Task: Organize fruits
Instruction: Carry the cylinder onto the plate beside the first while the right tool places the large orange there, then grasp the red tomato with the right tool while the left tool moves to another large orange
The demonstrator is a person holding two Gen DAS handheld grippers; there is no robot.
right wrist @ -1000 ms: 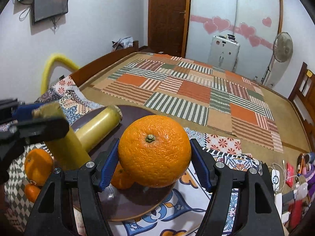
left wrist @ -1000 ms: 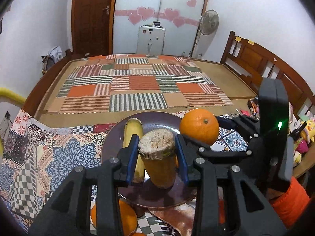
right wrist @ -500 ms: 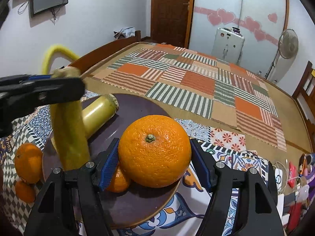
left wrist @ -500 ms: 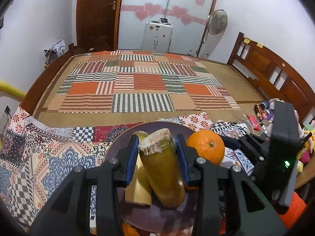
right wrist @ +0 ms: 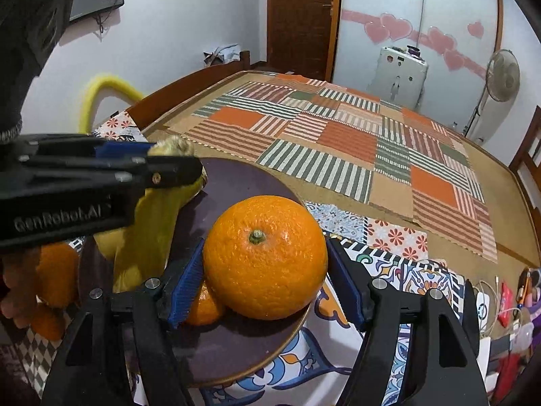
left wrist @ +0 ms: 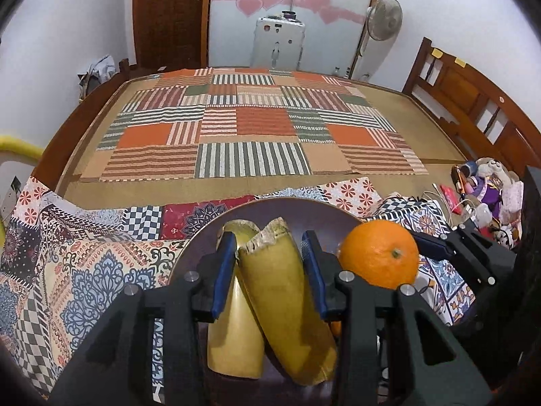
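A: The left gripper (left wrist: pixel 268 270) is clamped on a yellow stalk piece (left wrist: pixel 287 311), tilted against the second piece (left wrist: pixel 233 335) to its left. A loose release could topple both.

B: It now hangs lower over the plate (right wrist: pixel 236 365). The right gripper (right wrist: pixel 263 287) still clamps the orange (right wrist: pixel 265 257), unmoved.

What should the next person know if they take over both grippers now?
Left gripper: jaws shut on a yellow banana piece, tilted over the dark plate.
Right gripper: jaws shut on the large orange, above the plate's right edge.
Done: one banana piece and a small orange lie on the plate.
Left: set down both held fruits; two oranges wait on the cloth.
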